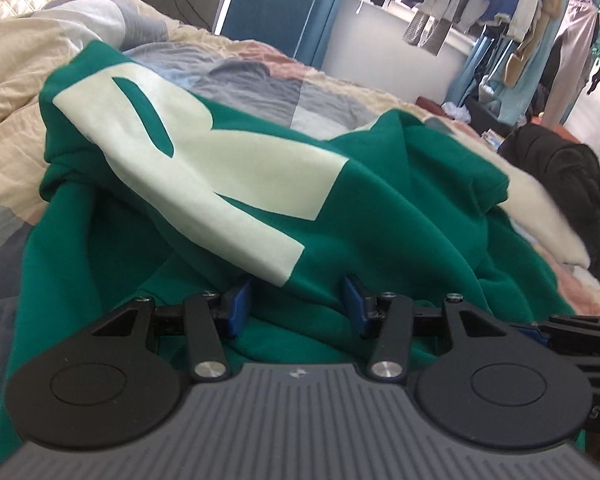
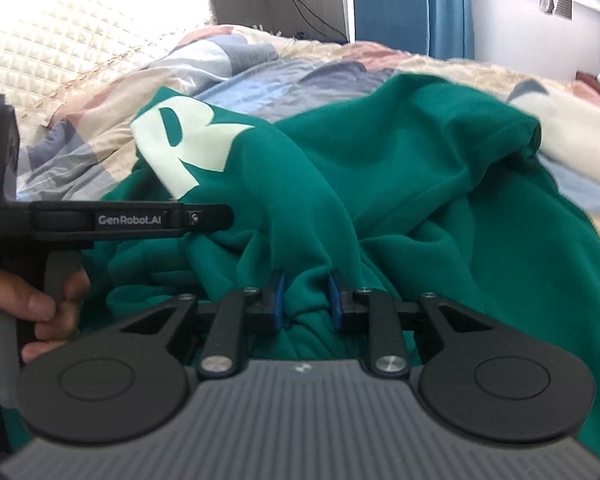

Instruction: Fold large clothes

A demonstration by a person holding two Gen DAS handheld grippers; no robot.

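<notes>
While one green sweatshirt (image 2: 400, 184) is lying bunched on the patchwork quilt (image 2: 260, 76), my right gripper (image 2: 306, 294) is pinching a fold of it; my left gripper (image 1: 296, 304) is spread over it.

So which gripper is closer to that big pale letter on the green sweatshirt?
Left. The left gripper sits just under the letter; the right gripper pinches plain green cloth well below and right of it.

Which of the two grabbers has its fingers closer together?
The right gripper: its blue fingers pinch a fold of the green sweatshirt. The left gripper gapes wider.
</notes>
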